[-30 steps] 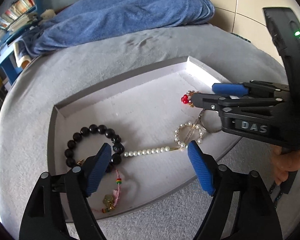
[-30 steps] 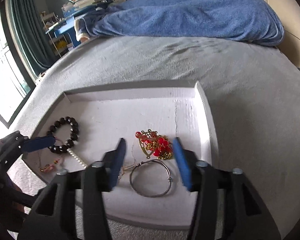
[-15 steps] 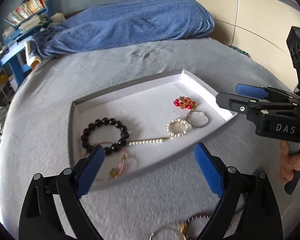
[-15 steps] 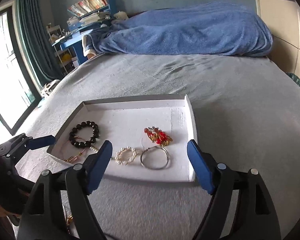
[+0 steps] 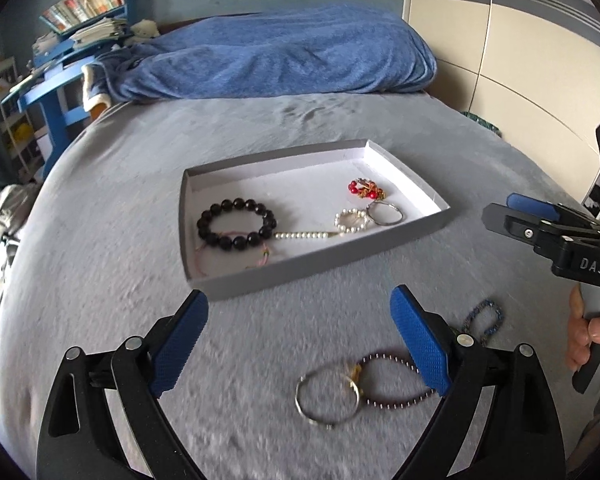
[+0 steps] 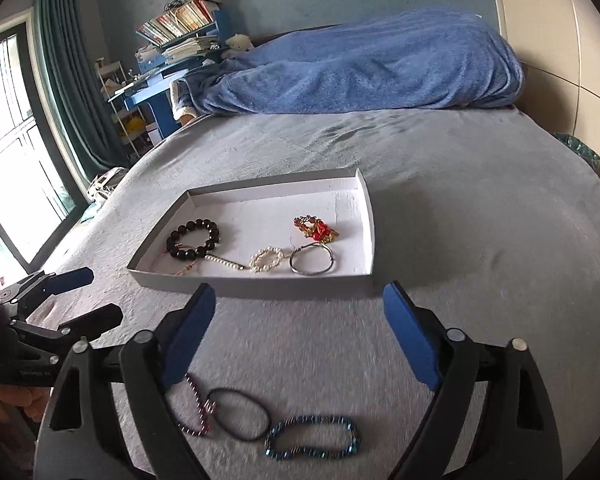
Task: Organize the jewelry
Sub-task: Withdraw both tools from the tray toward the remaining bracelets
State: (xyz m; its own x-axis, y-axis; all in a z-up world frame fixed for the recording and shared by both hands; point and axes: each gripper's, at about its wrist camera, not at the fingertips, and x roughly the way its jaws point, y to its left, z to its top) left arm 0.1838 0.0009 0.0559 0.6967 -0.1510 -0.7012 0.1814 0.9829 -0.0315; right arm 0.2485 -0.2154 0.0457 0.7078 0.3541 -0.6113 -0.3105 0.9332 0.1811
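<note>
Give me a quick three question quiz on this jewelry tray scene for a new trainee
1. True or false: the black bead bracelet lies inside the tray.
2. Which piece lies on the bed outside the tray? A) red brooch B) blue bead bracelet C) pearl ring
3. Fill in: the jaws of the left gripper and the right gripper hold ____.

Key:
1. True.
2. B. It lies on the grey cover near the black hair tie.
3. Nothing. Both stand open, short of the tray; the right jaws have just been opening.
</note>
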